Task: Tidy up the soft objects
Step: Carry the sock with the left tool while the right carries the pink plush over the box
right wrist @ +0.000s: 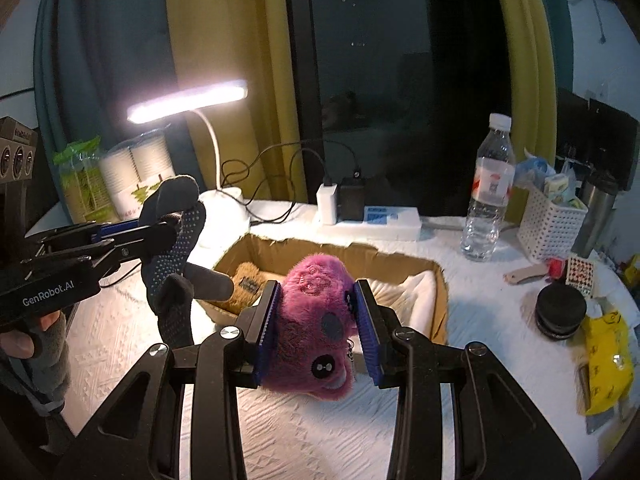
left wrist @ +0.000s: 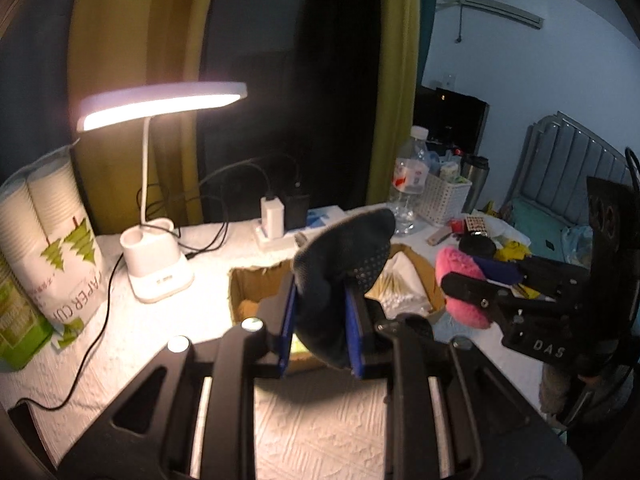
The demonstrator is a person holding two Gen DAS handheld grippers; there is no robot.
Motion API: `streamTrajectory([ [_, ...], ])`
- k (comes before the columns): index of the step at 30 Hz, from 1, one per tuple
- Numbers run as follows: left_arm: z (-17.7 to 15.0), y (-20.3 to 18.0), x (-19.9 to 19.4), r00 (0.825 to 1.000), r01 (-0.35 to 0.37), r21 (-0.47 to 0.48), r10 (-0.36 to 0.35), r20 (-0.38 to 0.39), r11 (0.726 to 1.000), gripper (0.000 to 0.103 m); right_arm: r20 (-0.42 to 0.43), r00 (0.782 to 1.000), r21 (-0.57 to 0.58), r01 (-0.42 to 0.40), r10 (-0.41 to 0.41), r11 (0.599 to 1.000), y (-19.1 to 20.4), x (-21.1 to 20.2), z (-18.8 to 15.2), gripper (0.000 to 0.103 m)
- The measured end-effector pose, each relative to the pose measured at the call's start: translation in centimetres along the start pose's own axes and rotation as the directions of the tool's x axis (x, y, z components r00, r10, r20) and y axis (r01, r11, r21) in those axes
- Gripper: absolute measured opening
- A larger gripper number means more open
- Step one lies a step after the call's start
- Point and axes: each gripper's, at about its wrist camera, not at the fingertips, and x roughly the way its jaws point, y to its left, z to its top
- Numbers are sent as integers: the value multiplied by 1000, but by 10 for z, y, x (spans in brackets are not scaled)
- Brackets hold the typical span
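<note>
My right claw [right wrist: 316, 332] is set to a middling gap, blue pads pressed against both flanks of the pink plush toy [right wrist: 316, 320]. Toy is held clear of the bench [right wrist: 320, 432], face with its black button eye turned toward the camera, a small chain hanging at its right side. It sits just in front of the near edge of the cardboard box [right wrist: 440, 304].

My left claw [left wrist: 322, 320] is drawn in narrow, pads clamped on the dark glove [left wrist: 344, 264]. Glove is held up off the bench, above the near-left part of the box; its dotted grip palm faces right, fingers drooping below the pads in the right wrist view. Left claw and glove are left of the pink toy, near but not touching.

Inside the box: a brown furry item [right wrist: 248, 280] at the left end, a white soft item [right wrist: 400, 292] at the right end.

Beyond the box: white power strip [right wrist: 372, 224] with a charger [right wrist: 327, 200] plugged in, lit desk lamp [right wrist: 188, 100], sleeve of paper cups [right wrist: 136, 172] far left. Right side: water bottle [right wrist: 488, 188], white mesh basket [right wrist: 550, 224], black round jar [right wrist: 560, 312], yellow bag [right wrist: 608, 372].
</note>
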Motion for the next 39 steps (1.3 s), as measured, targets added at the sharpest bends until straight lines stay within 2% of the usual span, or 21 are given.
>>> streamTrajectory([
  [10, 14, -3, 12, 1000, -9, 6, 9, 26, 1000, 23, 19, 1000, -3, 6, -6, 1000, -11, 6, 11, 39],
  [22, 19, -3, 45, 999, -17, 19, 16, 31, 1000, 23, 35, 999, 11, -1, 0, 1000, -21, 21, 22, 39],
  [39, -12, 19, 113, 996, -50, -32, 47, -79, 998, 23, -56, 997, 25, -53, 54, 998, -26, 81, 15, 39],
])
